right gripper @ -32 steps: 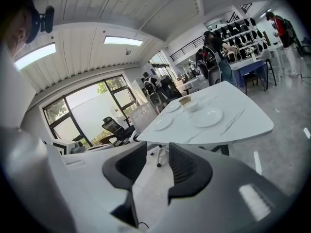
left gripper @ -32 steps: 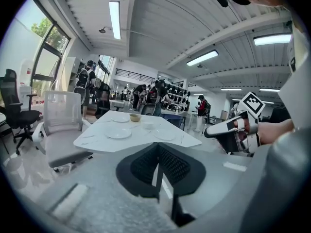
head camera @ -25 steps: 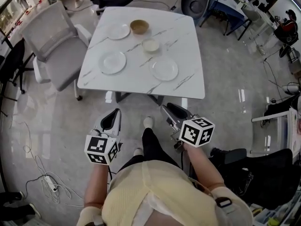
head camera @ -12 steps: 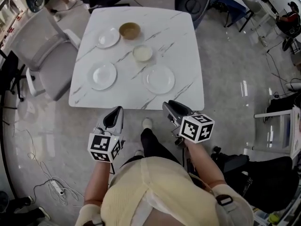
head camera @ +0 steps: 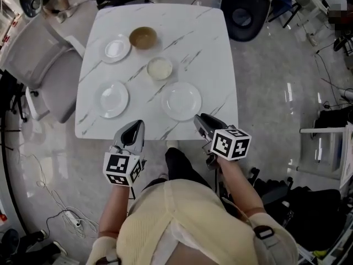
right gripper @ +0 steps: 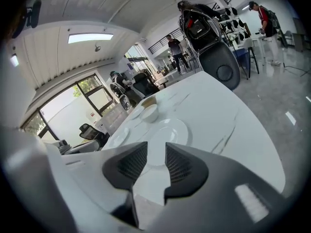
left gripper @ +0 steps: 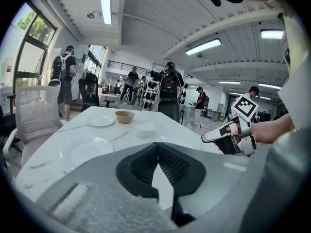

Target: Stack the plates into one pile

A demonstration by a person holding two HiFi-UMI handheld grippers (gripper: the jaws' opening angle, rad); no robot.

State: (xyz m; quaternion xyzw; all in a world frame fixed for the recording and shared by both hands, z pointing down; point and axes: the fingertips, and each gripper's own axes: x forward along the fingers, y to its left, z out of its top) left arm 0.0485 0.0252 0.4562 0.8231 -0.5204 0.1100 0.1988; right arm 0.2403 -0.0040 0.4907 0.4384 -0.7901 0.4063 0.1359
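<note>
Three white plates lie apart on the white marble table (head camera: 209, 54): one at the far left (head camera: 115, 48), one at the near left (head camera: 114, 99), one at the near right (head camera: 181, 100). My left gripper (head camera: 135, 127) is shut and empty, its tips just over the table's near edge; the near left plate (left gripper: 86, 152) lies ahead of it. Nothing sits between the open jaws of my right gripper (head camera: 199, 119), which hangs at the near edge just short of the near right plate (right gripper: 167, 132).
A brown bowl (head camera: 143, 37) and a white bowl (head camera: 159, 68) stand between the plates. A grey chair (head camera: 38, 65) is at the table's left side, a dark chair (head camera: 245, 18) at its far right corner. People stand in the room behind the table.
Both grippers have moved forward from over the floor to the table's near edge, and the table has come closer in the head view. Neither gripper's jaws have changed.
</note>
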